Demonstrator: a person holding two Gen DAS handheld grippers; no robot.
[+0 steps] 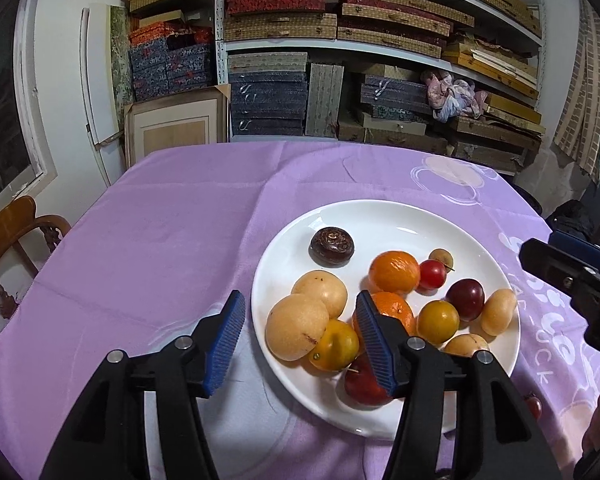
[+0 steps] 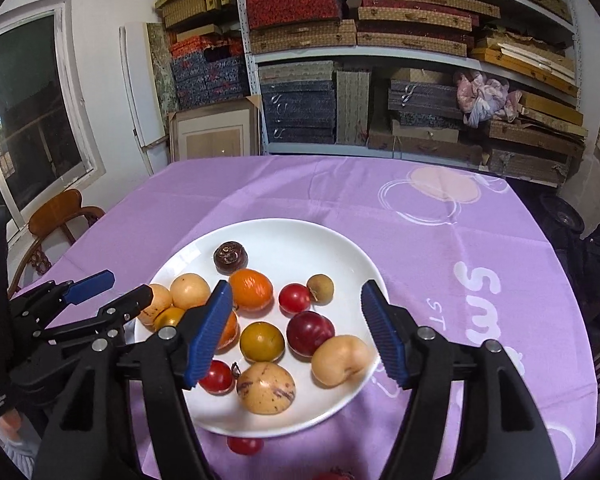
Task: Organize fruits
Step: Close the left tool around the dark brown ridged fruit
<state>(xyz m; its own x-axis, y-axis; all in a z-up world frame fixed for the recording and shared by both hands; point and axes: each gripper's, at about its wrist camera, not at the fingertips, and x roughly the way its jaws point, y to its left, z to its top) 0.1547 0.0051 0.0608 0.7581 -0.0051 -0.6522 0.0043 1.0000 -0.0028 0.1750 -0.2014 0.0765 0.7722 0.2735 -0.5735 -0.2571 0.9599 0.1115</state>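
Observation:
A white plate [image 1: 380, 216] [image 2: 300, 236] on the purple tablecloth holds several fruits: oranges [image 1: 394, 272] [image 2: 251, 289], tan round fruits [image 1: 296, 326] [image 2: 265, 387], yellow ones [image 2: 262, 341], a dark red plum [image 2: 310, 332], small red tomatoes [image 2: 294, 298] and a dark brown fruit [image 1: 332, 246] [image 2: 230, 257]. My left gripper [image 1: 300, 344] is open and empty over the plate's left rim; it also shows in the right wrist view [image 2: 112, 288]. My right gripper [image 2: 296, 336] is open and empty above the plate's near side. One red tomato [image 2: 245, 445] lies on the cloth before the plate.
The purple tablecloth [image 1: 172, 232] covers the table. A wooden chair [image 1: 12, 236] stands at the left. Shelves stacked with boxes [image 1: 340, 60] fill the wall behind. Another small red fruit [image 1: 534, 405] lies on the cloth right of the plate.

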